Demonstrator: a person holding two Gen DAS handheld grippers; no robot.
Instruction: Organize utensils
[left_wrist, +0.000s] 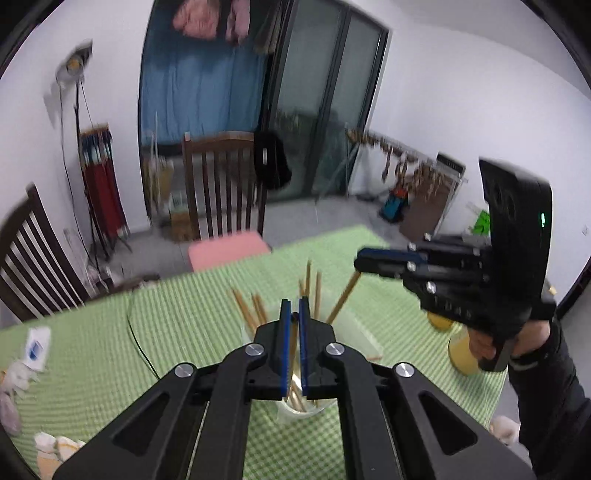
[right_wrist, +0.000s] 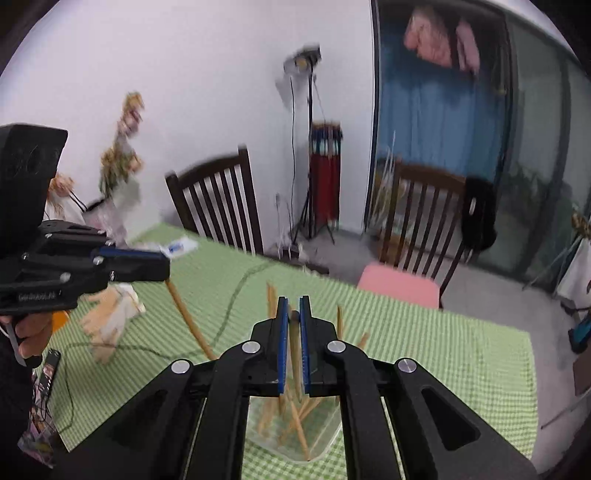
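Observation:
My left gripper (left_wrist: 294, 301) is shut on a wooden chopstick (left_wrist: 293, 341) that runs down between its blue pads. Below it stands a clear container (left_wrist: 295, 415) holding several more chopsticks (left_wrist: 255, 314) that fan outward. My right gripper (left_wrist: 360, 263) hovers to the upper right, shut on another chopstick (left_wrist: 343, 299) that slants down toward the container. In the right wrist view, the right gripper (right_wrist: 293, 299) pinches its chopstick (right_wrist: 294, 343) above the clear container (right_wrist: 317, 439). The left gripper (right_wrist: 166, 266) is at the left, with its chopstick (right_wrist: 188, 321) hanging from the tip.
The table wears a green checked cloth (left_wrist: 184, 325). A yellow cup (left_wrist: 461, 356) stands by the person's right hand (left_wrist: 480, 343). Two dark wooden chairs (right_wrist: 218, 206), one with a pink cushion (right_wrist: 399, 284), line the far edge. A cable (right_wrist: 229, 306), a pale soft bundle (right_wrist: 110, 317) and a flower vase (right_wrist: 107, 214) sit at the left.

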